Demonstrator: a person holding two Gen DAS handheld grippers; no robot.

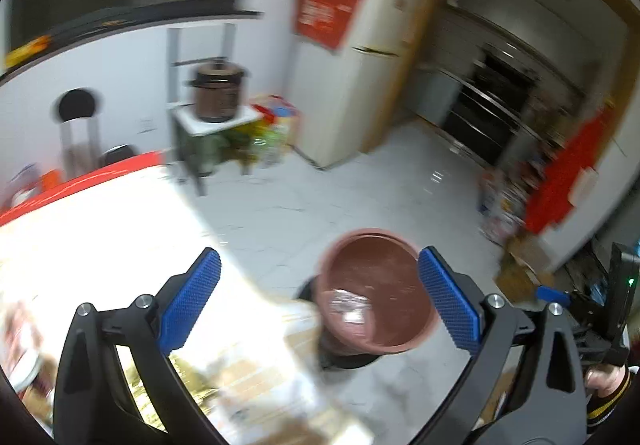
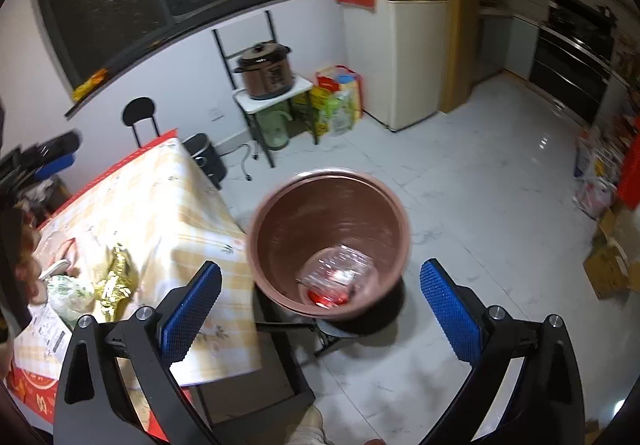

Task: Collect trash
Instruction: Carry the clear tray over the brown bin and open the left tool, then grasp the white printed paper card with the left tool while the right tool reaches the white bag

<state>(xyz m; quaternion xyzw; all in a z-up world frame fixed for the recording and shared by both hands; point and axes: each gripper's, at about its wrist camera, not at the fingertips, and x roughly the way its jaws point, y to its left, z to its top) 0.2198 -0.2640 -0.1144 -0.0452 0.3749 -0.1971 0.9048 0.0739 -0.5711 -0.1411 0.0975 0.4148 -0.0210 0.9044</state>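
Note:
A brown plastic bin stands on a black stool beside the table corner; it also shows in the left wrist view. Inside it lies a crumpled clear plastic container over something red; it shows blurred in the left wrist view. On the table lie a gold foil wrapper, a green-patterned bag and papers. My right gripper is open and empty above the bin. My left gripper is open and empty near the bin, over the table edge.
A black chair stands behind the table. A cooker sits on a small shelf by the wall, with bags and a fridge beside it. Boxes line the right. The white floor lies around the bin.

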